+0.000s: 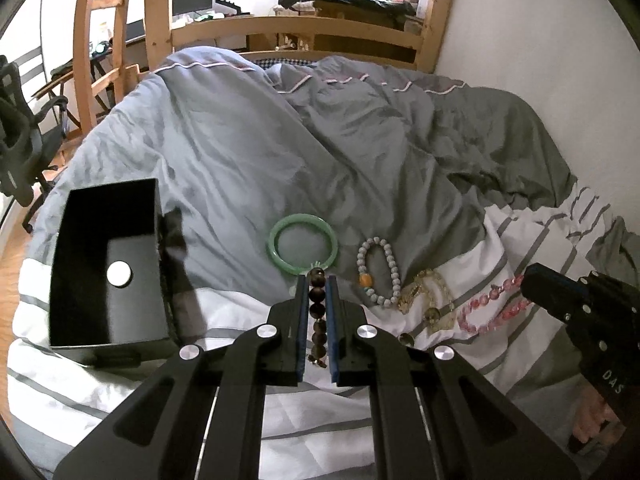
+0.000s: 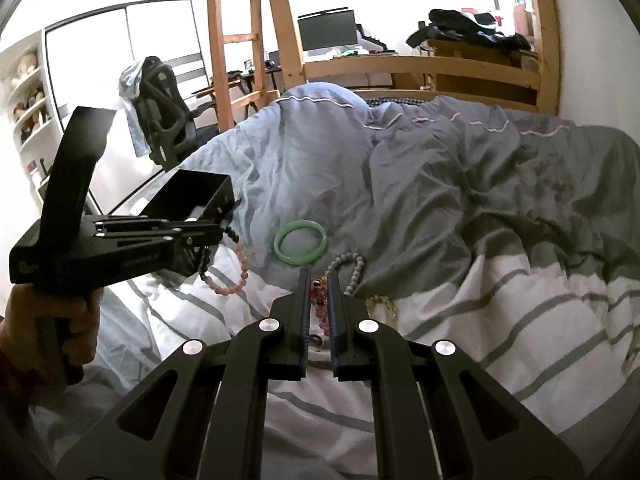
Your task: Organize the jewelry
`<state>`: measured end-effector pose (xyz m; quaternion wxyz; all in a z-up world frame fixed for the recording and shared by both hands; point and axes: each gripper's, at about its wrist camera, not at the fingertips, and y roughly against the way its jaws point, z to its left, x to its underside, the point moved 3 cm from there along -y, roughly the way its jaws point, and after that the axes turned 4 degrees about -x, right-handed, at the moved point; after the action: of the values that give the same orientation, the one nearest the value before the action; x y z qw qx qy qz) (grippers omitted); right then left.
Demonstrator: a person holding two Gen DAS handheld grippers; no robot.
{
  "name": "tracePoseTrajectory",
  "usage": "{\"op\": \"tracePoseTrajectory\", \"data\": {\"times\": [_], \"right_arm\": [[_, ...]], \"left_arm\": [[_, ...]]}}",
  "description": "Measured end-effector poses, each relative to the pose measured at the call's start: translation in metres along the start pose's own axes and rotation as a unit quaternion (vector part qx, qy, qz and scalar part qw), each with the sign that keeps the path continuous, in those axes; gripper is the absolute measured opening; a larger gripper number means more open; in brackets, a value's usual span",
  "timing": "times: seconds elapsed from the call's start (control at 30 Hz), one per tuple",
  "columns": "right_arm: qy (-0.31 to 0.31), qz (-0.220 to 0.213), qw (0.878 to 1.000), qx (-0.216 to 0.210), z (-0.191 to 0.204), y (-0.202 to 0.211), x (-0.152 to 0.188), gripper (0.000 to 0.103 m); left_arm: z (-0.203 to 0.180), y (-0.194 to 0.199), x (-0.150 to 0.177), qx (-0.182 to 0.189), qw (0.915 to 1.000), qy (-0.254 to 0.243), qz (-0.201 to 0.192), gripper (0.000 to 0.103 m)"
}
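Listing by view, left wrist first: left gripper (image 1: 316,280), fingers drawn close and clamped on a dark bead bracelet (image 1: 317,312) whose brown beads run in a line between the two blue pads, held above the bedding. Black box (image 1: 106,268), open-topped, standing on the bed at the left, with a round white disc (image 1: 119,273) on its floor. Green bangle (image 1: 303,245), lying flat on the grey duvet (image 1: 240,152) just beyond the fingertips. Pale bead bracelet (image 1: 380,272) with one orange bead, lying just right of the bangle at the edge of the duvet. Gold-toned chain piece (image 1: 426,296), lying beside it on the white striped sheet (image 1: 120,392). Pink bead bracelet (image 1: 494,304), stretched over the sheet toward the right gripper (image 1: 532,284), whose tip meets it at the right edge of the frame. Right wrist view: right gripper (image 2: 319,276), fingers nearly together and pinching the pink bead bracelet (image 2: 320,304) between the pads. Left gripper (image 2: 216,236), raised at the left with the hand (image 2: 60,320) on its grip; from its tip hangs a looped strand, dark beads (image 2: 206,260) on one part, pink beads on the other. Black box (image 2: 200,192), behind that gripper. Green bangle (image 2: 301,242) and pale bead bracelet (image 2: 352,268), lying just past the right fingertips.
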<state>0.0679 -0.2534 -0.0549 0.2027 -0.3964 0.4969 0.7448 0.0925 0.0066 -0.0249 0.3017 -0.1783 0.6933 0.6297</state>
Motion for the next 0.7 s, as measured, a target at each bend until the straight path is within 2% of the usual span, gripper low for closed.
{"op": "tracePoseTrajectory", "data": {"times": [0.1, 0.17, 0.33, 0.7], "right_arm": [[0.005, -0.001, 1.0, -0.001, 0.008, 0.0, -0.009, 0.009], [0.011, 0.002, 1.0, -0.002, 0.015, -0.003, -0.014, 0.009], [0.036, 0.012, 0.999, -0.006, 0.039, -0.016, -0.024, 0.009], [0.049, 0.026, 0.998, -0.034, 0.079, -0.05, -0.046, 0.009]], "left_arm": [[0.007, 0.007, -0.003, -0.012, 0.9999, 0.0, -0.01, 0.008], [0.012, 0.014, -0.007, -0.04, 0.9988, -0.01, -0.025, 0.008], [0.037, 0.025, -0.015, -0.052, 0.9979, 0.01, -0.036, 0.008], [0.093, 0.042, -0.027, -0.08, 0.994, 0.055, -0.051, 0.008]]}}
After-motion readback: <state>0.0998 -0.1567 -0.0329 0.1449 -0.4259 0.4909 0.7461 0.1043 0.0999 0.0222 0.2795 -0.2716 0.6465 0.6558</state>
